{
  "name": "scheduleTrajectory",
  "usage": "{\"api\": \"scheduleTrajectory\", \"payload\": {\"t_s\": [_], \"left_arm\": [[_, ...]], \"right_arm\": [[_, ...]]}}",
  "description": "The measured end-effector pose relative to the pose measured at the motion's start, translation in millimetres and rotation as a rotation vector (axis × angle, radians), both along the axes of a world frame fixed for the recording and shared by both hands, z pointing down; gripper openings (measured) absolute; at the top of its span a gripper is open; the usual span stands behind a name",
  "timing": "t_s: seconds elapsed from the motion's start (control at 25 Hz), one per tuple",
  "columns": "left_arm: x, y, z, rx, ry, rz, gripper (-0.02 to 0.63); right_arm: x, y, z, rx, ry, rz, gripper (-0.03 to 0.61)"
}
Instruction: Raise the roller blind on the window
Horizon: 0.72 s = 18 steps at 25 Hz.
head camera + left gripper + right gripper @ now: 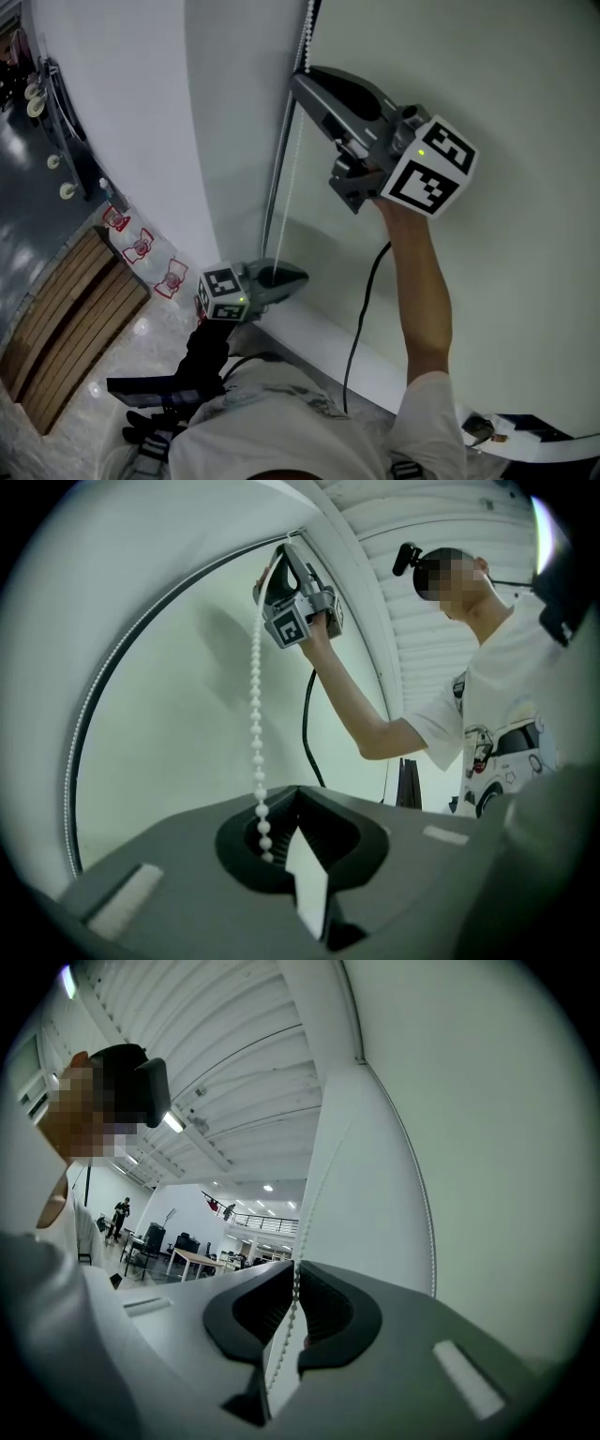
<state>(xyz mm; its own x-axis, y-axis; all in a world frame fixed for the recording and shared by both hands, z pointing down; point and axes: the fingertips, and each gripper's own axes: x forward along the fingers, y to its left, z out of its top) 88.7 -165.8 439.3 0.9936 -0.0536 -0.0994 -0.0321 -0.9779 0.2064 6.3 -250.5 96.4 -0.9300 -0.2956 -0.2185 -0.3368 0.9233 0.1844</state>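
The pale green roller blind fills the window on the right. A white bead chain hangs along its left edge. High on that chain my right gripper is shut, and the right gripper view shows the beads pinched between the black pads. Lower down, near the sill, my left gripper is shut on the same strand. In the left gripper view the chain runs straight from the right gripper down into the left gripper. The loop's other strand curves beside it.
A white wall stands left of the window, with a white sill below it. A black cable hangs from the right gripper along the blind. Far below lie a wooden slatted bench and small red-and-white items.
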Motion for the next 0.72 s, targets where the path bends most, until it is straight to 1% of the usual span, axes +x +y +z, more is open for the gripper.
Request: {"api": "scheduleTrajectory", "payload": {"t_s": [0.16, 0.28, 0.52, 0.64, 0.72], "left_arm": [[0, 0, 1, -0.006, -0.004, 0.001, -0.003], [1, 1, 0, -0.012, -0.005, 0.003, -0.003], [1, 1, 1, -0.020, -0.005, 0.001, -0.003], [-1, 0, 1, -0.020, -0.002, -0.003, -0.003], [-1, 0, 0, -0.021, -0.001, -0.004, -0.003]], "right_arm": [[4, 3, 5, -0.047, -0.026, -0.026, 0.018], [6, 5, 7, -0.079, -0.026, -0.042, 0.016], [5, 22, 8, -0.084, -0.035, -0.105, 0.015], [7, 24, 13, -0.089, -0.057, -0.113, 0.014], [6, 26, 22, -0.089, -0.040, -0.104, 0.014]]}}
